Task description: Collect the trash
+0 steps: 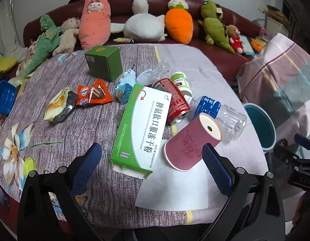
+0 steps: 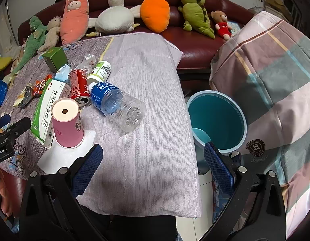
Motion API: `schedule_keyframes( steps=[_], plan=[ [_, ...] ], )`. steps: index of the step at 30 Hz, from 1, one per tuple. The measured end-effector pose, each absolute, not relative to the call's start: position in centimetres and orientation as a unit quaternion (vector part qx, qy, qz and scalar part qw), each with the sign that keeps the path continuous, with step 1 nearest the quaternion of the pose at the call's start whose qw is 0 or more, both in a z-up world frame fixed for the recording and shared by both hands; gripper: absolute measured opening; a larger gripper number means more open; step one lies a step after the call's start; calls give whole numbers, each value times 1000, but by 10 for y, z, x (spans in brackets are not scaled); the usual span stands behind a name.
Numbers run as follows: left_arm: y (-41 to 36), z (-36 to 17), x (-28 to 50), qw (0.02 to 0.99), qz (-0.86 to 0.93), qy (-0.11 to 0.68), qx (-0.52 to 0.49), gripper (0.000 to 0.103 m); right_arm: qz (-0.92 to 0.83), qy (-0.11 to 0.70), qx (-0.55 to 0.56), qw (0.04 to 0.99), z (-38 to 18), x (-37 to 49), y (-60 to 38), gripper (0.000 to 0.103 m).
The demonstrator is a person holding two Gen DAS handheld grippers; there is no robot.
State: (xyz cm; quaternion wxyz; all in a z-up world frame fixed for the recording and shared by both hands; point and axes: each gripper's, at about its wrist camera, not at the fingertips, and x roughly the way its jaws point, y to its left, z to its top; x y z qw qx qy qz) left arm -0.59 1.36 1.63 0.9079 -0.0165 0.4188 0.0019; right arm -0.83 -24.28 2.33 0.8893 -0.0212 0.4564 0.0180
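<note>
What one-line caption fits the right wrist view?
Open right gripper above a cloth-covered table, littered with an upturned pink cup, plastic bottle and red can, beside a teal bin.

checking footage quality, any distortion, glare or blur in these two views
Left wrist view: strong fisheye bending, dark corners, sofa curved; medicine box text sharp. Right wrist view: same curvature, soft shadows on the cloth, mild glare on the clear bottle, no motion blur.
</note>
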Motion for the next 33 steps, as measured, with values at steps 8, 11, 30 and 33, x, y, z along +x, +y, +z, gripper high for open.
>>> schedule_keyframes(
  steps=[8, 11, 30, 33],
  plan=[
    [14, 19, -6, 908, 3, 418, -14, 99, 20, 452, -24, 892, 30, -7, -241, 97],
    [13, 20, -7, 909, 3, 417, -11, 99, 20, 451, -23, 892, 30, -7, -241, 97],
    [13, 22, -7, 908, 2, 419, -8, 99, 21, 451, -30, 892, 28, -8, -239, 97],
    [15, 18, -7, 907, 3, 421, -8, 99, 22, 451, -35, 891, 27, -7, -238, 97]
  ],
)
